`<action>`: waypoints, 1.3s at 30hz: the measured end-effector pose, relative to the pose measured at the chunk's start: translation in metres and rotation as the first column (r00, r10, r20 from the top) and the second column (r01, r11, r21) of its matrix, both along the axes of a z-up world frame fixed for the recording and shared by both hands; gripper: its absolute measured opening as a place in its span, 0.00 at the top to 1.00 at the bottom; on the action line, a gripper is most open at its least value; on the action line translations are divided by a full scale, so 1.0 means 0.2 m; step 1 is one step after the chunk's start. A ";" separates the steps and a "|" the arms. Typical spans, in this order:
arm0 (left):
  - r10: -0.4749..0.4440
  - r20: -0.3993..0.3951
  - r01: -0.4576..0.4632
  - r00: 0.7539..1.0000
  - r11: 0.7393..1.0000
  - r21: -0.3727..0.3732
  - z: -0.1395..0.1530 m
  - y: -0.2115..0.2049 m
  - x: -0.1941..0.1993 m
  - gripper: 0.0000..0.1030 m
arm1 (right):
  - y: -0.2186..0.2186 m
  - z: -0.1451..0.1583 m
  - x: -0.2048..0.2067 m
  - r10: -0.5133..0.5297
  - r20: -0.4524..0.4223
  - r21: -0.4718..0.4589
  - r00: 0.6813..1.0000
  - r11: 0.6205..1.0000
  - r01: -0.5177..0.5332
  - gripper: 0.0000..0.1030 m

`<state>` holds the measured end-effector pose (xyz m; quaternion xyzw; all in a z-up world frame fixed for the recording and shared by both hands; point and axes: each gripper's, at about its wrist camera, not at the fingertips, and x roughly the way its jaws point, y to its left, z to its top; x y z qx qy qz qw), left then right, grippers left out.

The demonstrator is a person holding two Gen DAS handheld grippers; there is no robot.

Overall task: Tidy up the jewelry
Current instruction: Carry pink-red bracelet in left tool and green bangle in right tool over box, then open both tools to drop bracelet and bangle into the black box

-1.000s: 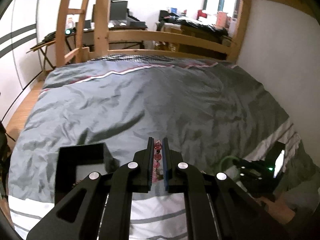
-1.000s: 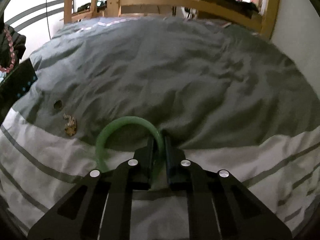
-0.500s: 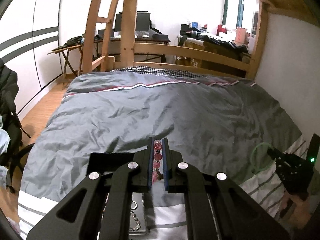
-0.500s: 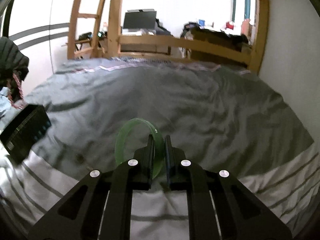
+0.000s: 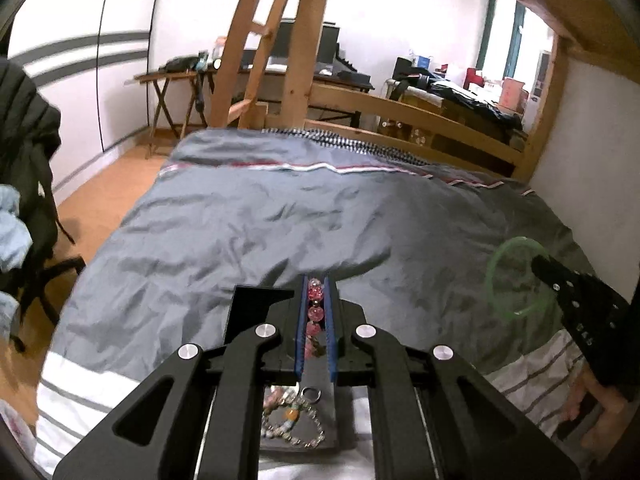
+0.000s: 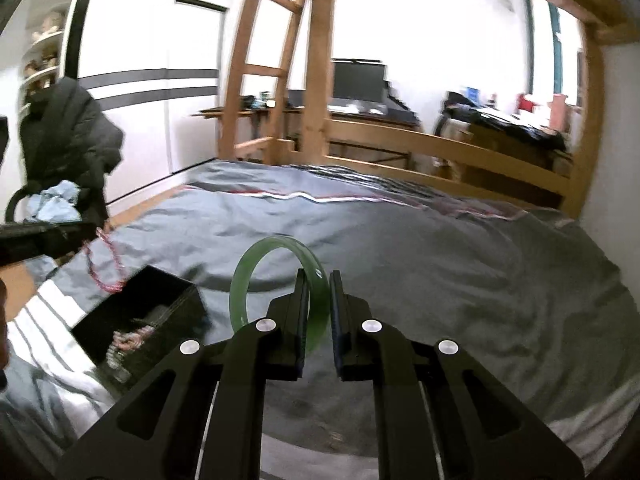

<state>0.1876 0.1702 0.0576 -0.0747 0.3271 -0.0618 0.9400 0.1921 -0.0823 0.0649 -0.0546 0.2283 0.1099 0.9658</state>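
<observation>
My left gripper point(image 5: 315, 286) is shut on a pink beaded bracelet point(image 5: 314, 312) and holds it above an open black jewelry box point(image 5: 256, 304) with several beaded pieces point(image 5: 294, 420) inside. In the right wrist view the bracelet point(image 6: 105, 260) hangs from that gripper over the box point(image 6: 140, 320). My right gripper point(image 6: 319, 280) is shut on a green jade bangle point(image 6: 256, 276), held upright above the bed. The bangle also shows in the left wrist view point(image 5: 516, 276) at the right.
A grey duvet point(image 5: 280, 232) with a white striped band point(image 5: 76, 396) covers the bed. A wooden bed frame and ladder point(image 6: 316, 92) stand behind. A chair with a dark jacket point(image 6: 64, 140) is at the left. A wall point(image 5: 600, 160) runs along the right.
Both grippers have risen and tilted up with their pieces. The green bangle left the duvet. The left gripper with the pink bracelet has moved over the black box.
</observation>
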 end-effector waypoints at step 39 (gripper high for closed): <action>0.136 -0.096 -0.142 0.986 0.988 -0.055 -0.23 0.25 0.03 0.45 | 0.66 -0.41 0.12 0.304 -0.099 0.144 0.947 0.947 -0.289 0.73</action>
